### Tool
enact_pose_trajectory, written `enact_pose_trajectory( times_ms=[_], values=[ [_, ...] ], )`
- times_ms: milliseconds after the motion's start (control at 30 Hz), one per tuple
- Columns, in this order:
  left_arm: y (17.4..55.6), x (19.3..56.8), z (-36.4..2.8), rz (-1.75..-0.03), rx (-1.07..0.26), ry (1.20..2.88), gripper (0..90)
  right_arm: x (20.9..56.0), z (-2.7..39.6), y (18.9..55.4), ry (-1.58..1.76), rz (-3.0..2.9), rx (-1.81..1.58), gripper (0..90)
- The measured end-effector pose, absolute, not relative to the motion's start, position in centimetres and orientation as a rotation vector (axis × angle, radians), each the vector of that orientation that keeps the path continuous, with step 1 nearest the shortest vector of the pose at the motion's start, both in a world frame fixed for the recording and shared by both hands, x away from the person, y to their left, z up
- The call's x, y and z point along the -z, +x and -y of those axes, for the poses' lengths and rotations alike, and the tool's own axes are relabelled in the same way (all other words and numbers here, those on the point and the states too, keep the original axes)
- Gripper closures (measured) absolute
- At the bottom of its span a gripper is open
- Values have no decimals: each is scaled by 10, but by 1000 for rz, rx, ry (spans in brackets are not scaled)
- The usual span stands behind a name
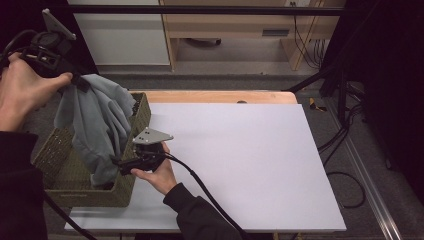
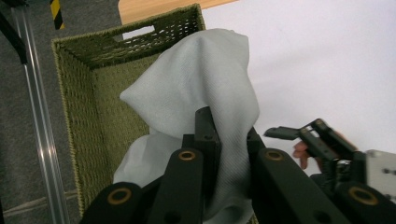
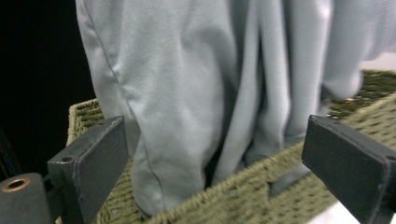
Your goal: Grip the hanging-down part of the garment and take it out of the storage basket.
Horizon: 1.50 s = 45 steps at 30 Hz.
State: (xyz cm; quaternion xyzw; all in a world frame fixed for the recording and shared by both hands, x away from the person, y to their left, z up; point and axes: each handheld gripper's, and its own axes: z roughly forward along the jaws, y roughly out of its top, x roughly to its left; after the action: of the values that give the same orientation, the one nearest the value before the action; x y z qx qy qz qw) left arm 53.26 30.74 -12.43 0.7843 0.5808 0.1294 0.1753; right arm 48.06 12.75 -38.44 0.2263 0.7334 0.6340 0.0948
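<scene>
A grey cloth garment hangs from my left gripper, which is shut on its upper fold and held above the back left of the table. The cloth's lower end drops into a green woven basket at the table's left edge. In the left gripper view the garment is bunched between the jaws of the left gripper over the basket. My right gripper is open beside the basket's right wall. Its wide jaws face the garment across the basket rim without touching it.
A white board covers the table right of the basket. A wooden strip runs along its far edge. Cables and a metal rail lie on the floor to the right. The right gripper's cable trails toward the front edge.
</scene>
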Motion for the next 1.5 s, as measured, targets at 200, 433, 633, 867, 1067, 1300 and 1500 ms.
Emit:
enact_pose_trajectory(
  times_ms=[200,433,633,867,1067,1300,1500],
  values=[
    [532,124,-305,-1634,-363,2229,834,390,-151,486,676,-2212,-1827,74],
    [531,123,-304,-1630,-368,2230,834,400,-165,500,715,-2250,-1814,142],
    [530,122,-305,-1624,-367,2224,834,399,-175,504,674,-2257,-1788,397],
    [529,123,-304,-1615,-363,2231,834,397,-177,504,682,-2263,-1765,847],
    [529,123,-307,-1616,-364,2219,834,394,-168,504,627,-2293,-1746,872],
    [527,119,-313,-1628,-371,2195,834,382,-137,500,614,-2266,-1794,874],
    [528,120,-314,-1638,-376,2195,834,366,-116,496,575,-2229,-1814,874]
  ],
)
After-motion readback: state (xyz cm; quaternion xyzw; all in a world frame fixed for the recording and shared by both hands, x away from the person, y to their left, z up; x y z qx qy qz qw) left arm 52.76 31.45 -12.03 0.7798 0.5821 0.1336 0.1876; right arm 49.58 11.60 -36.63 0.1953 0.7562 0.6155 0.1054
